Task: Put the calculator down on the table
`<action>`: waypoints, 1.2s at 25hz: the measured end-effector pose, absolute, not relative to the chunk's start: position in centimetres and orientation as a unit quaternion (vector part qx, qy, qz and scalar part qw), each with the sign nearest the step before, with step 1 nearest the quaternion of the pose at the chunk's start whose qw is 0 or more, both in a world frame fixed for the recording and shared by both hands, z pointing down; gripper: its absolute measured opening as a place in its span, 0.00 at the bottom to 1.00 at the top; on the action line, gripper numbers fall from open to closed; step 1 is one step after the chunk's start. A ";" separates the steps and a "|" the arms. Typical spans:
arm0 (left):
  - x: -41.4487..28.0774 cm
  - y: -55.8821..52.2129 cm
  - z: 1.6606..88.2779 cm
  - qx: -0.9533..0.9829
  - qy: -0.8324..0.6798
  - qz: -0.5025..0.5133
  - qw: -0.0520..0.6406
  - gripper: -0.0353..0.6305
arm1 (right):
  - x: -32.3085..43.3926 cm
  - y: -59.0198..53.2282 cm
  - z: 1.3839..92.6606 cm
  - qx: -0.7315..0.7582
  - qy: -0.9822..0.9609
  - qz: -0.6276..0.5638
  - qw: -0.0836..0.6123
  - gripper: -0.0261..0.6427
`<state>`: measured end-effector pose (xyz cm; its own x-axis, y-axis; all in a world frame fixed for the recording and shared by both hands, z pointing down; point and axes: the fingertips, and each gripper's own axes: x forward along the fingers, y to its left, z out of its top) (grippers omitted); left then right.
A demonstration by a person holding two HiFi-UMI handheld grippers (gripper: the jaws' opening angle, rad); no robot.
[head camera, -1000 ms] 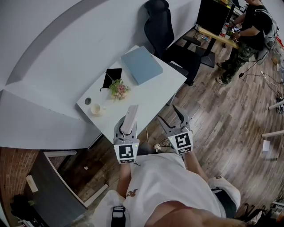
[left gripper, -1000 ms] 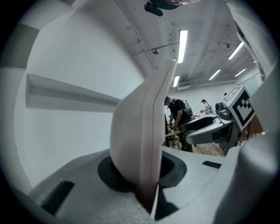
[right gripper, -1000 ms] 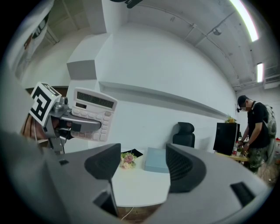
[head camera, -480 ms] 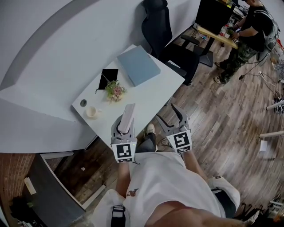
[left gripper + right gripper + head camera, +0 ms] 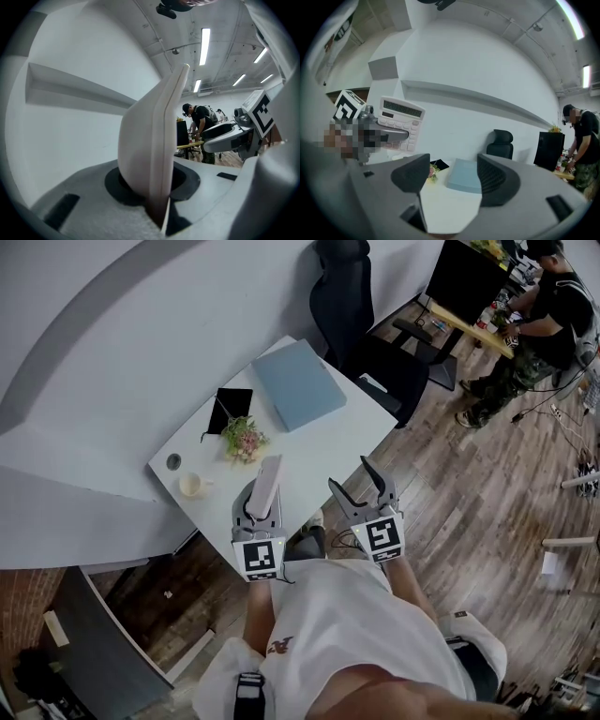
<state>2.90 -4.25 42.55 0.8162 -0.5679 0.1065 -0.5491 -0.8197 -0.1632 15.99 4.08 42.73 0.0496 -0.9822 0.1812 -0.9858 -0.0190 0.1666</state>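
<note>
Light is even, cool and fairly bright, from ceiling strip lights (image 5: 204,45) far overhead; they glare white with no detail; in the head view the white tabletop (image 5: 319,448) reads brightest, the wooden floor (image 5: 469,512) to the right is dimmer, and shadows are soft; all three views bow straight lines; both gripper views darken to black at the corners; the calculator (image 5: 154,150), very near the left lens, is soft; the far room is sharper.
</note>
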 end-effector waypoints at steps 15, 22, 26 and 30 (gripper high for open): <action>4.9 -11.9 43.0 -0.938 0.333 -0.078 0.051 0.17 | 19.2 -4.4 42.2 0.691 -0.710 0.006 0.136 0.50; 5.5 -15.3 43.2 -0.939 0.334 -0.072 0.042 0.17 | 20.2 -8.0 41.9 0.688 -0.711 0.006 0.145 0.48; 5.4 -16.9 43.7 -0.940 0.332 -0.069 0.028 0.17 | 20.2 -9.8 42.1 0.684 -0.712 0.004 0.158 0.48; 4.9 -18.1 44.2 -0.938 0.338 -0.069 0.024 0.17 | 20.0 -11.2 41.9 0.677 -0.719 -0.004 0.158 0.48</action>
